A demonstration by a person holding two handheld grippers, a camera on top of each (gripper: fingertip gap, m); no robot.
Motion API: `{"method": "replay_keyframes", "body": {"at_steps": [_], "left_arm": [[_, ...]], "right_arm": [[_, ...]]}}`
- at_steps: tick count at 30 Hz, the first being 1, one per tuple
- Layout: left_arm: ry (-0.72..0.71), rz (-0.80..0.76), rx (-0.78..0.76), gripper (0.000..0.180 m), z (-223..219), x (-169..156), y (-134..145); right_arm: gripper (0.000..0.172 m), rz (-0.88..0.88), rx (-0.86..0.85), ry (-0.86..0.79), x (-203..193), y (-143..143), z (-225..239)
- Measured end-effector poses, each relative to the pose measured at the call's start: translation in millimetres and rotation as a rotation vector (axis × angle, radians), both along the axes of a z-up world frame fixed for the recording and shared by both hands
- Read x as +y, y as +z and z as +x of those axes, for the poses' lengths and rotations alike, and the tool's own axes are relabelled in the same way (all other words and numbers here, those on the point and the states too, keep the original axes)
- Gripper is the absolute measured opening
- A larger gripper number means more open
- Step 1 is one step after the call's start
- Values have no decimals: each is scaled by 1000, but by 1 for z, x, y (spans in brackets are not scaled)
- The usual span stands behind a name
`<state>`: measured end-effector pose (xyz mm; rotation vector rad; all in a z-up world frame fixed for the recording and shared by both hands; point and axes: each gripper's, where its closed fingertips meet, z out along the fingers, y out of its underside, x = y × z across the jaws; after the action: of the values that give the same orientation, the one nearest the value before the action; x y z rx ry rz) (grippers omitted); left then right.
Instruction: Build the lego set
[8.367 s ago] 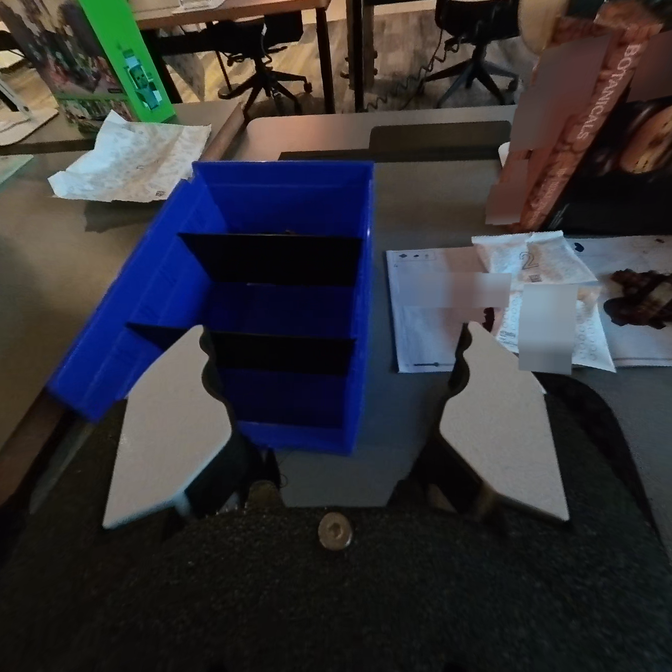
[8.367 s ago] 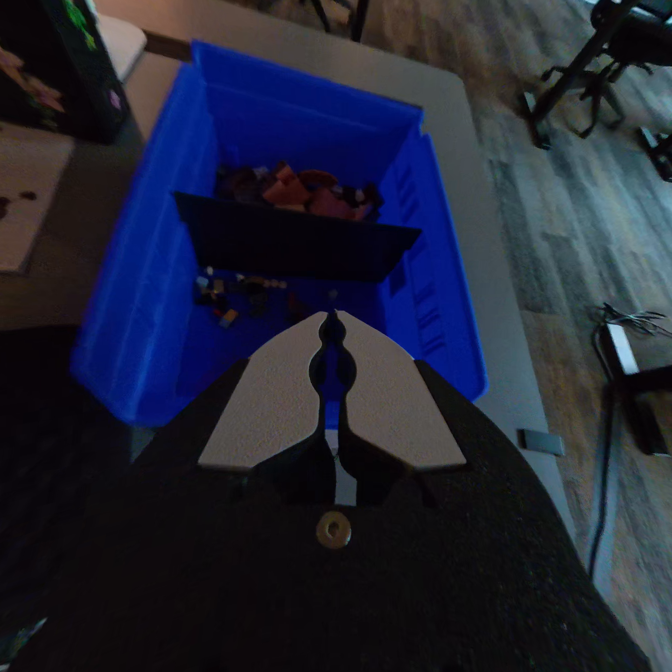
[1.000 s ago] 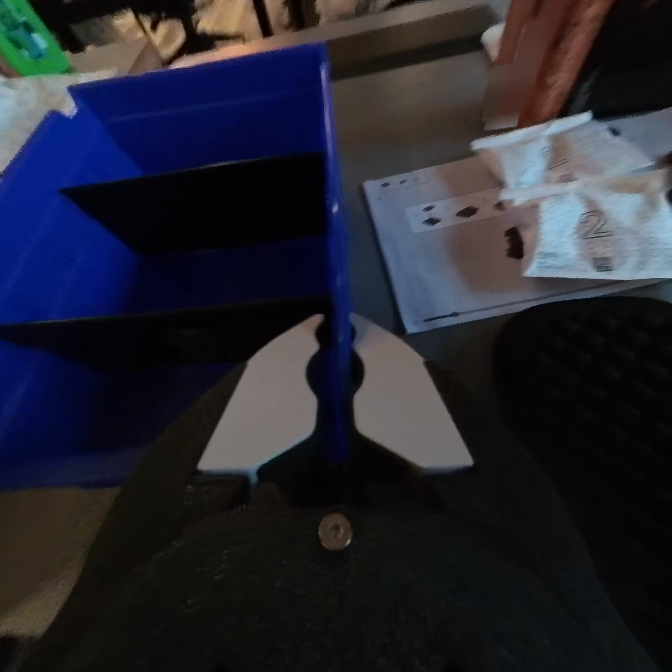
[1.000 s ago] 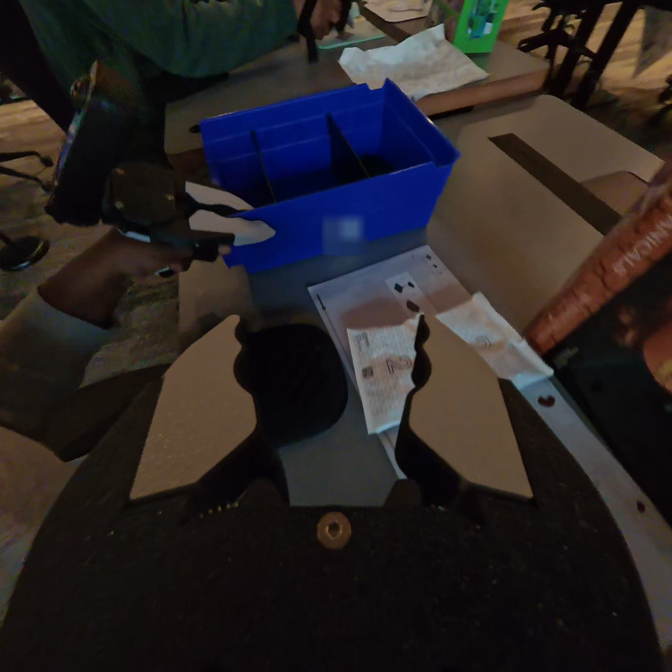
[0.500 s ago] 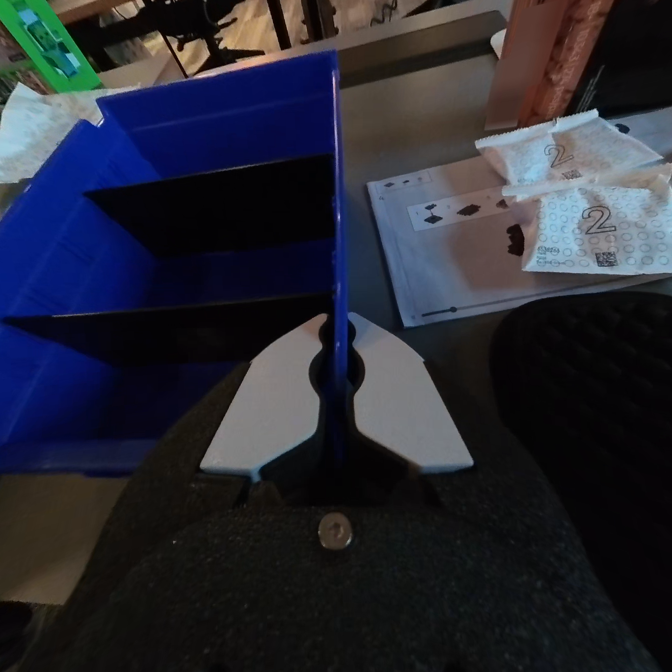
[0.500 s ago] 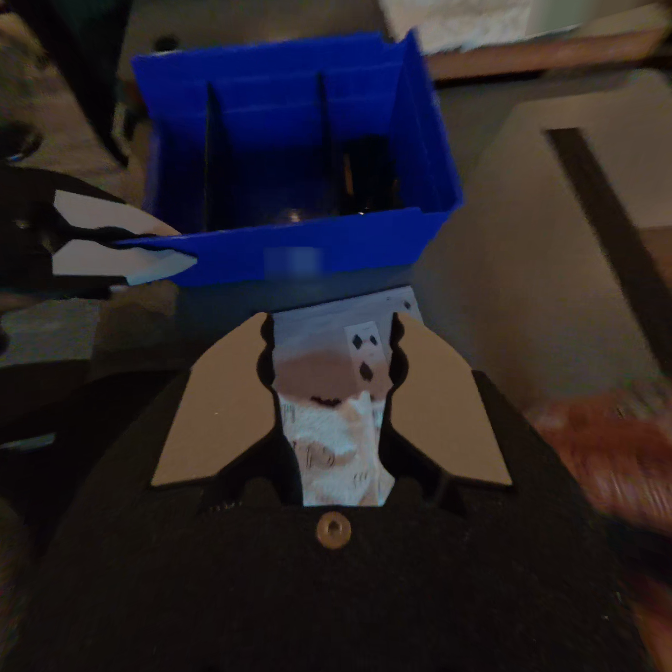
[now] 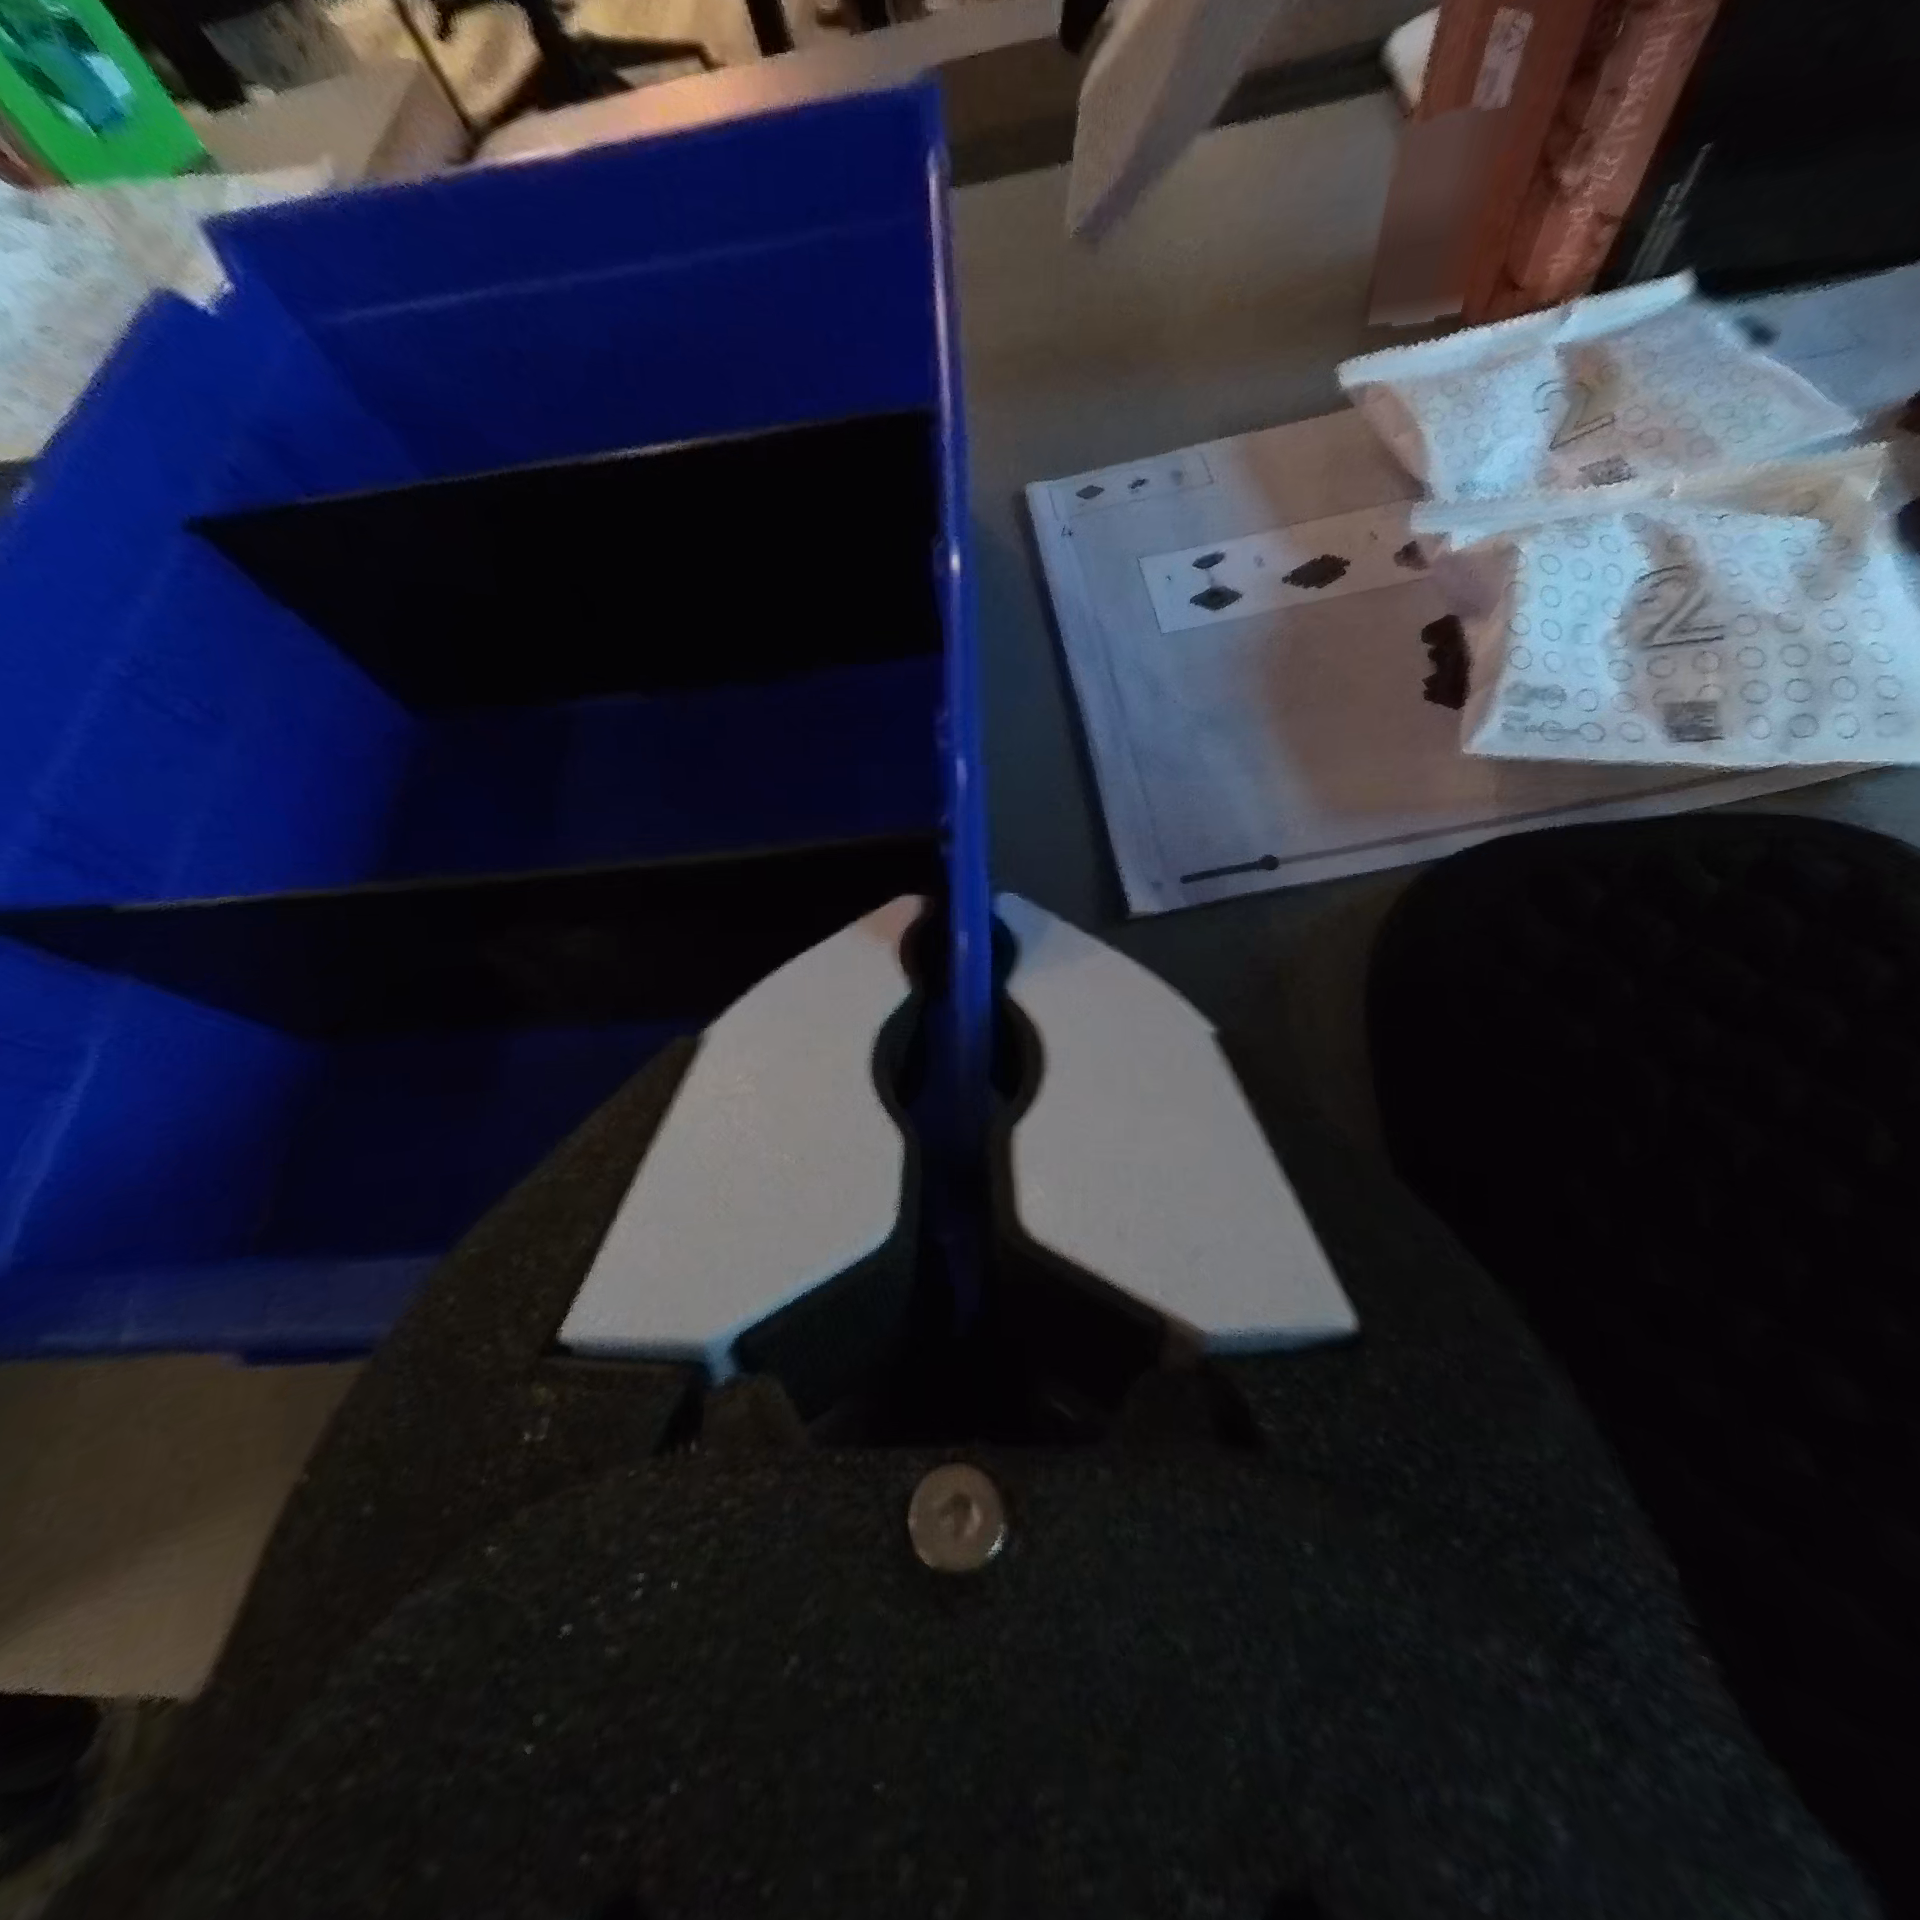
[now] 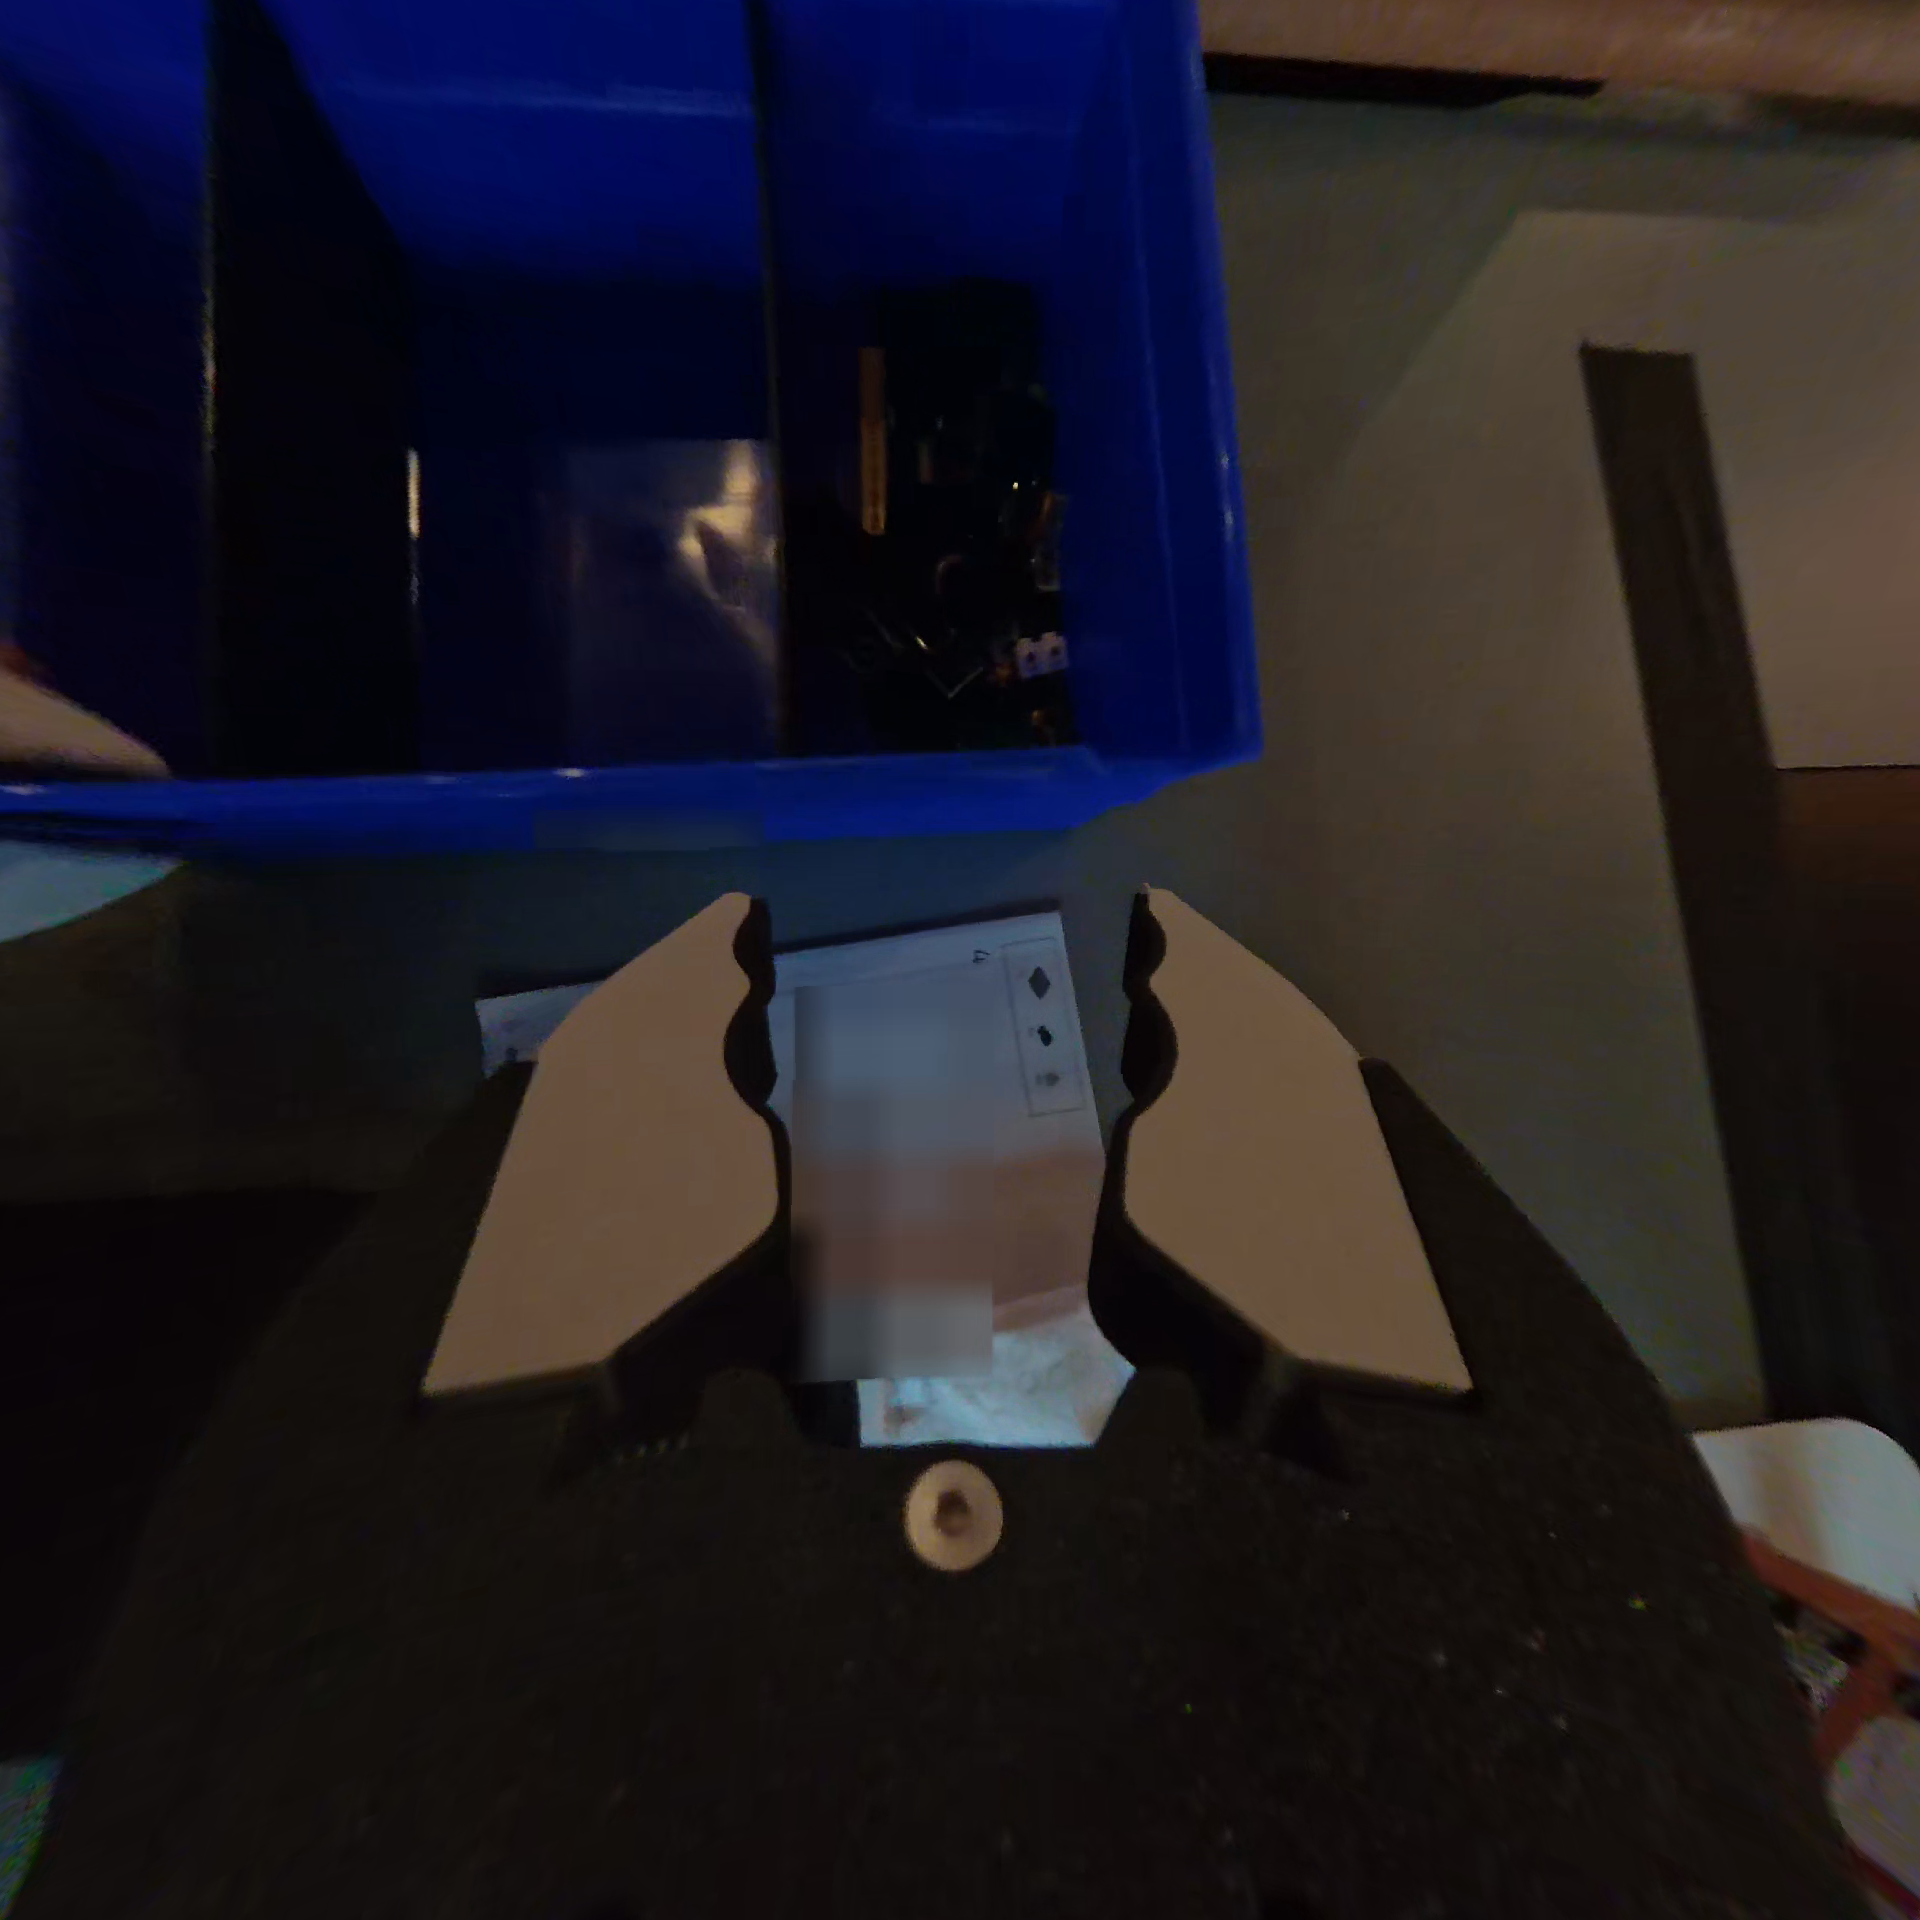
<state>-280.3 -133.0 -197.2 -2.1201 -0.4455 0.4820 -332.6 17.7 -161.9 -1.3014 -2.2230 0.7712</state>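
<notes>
My left gripper (image 7: pixel 961 914) is shut on the right side wall (image 7: pixel 961 623) of a blue bin (image 7: pixel 582 281), with one pad on each side of the wall. The bin has black dividers (image 7: pixel 571 540). My right gripper (image 8: pixel 940 914) is open and empty. It hovers over a white instruction sheet (image 8: pixel 1039 1039), just short of the bin's near rim (image 8: pixel 623 800). In the right wrist view, the bin's right compartment holds small dark pieces (image 8: pixel 956 540) and the middle one a clear bag (image 8: pixel 675 582). A fingertip of the left gripper (image 8: pixel 62 727) shows at the bin's left end.
Two white paper bags (image 7: pixel 1662 623) lie on the instruction sheet (image 7: pixel 1299 748) to the right of the bin. A tall orange and black box (image 7: pixel 1558 156) stands behind them. A dark round pad (image 7: pixel 1662 1143) lies at the near right. A green box (image 7: pixel 73 94) stands at the far left.
My right gripper has narrowed its jaws and moved in close to the bin's long wall, above the sheet. My left gripper has stayed clamped on the bin wall.
</notes>
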Motion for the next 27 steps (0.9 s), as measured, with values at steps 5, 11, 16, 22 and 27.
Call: {"method": "replay_keyframes", "body": {"at_steps": [5,11,16,22,27], "left_arm": [[-130,13,-30,71,-3,13,54],[-148,-104,-26,78,-86,45,72],[-94,-253,-106,81,-134,58,37],[-65,-299,-150,80,-153,65,24],[-43,-305,-138,80,-159,63,21]], "right_arm": [[62,32,48,-32,11,6,23],[63,3,131,-87,14,27,73],[63,-20,178,-123,9,39,127],[61,-54,234,-197,8,44,180],[60,-65,240,-240,12,38,196]]}}
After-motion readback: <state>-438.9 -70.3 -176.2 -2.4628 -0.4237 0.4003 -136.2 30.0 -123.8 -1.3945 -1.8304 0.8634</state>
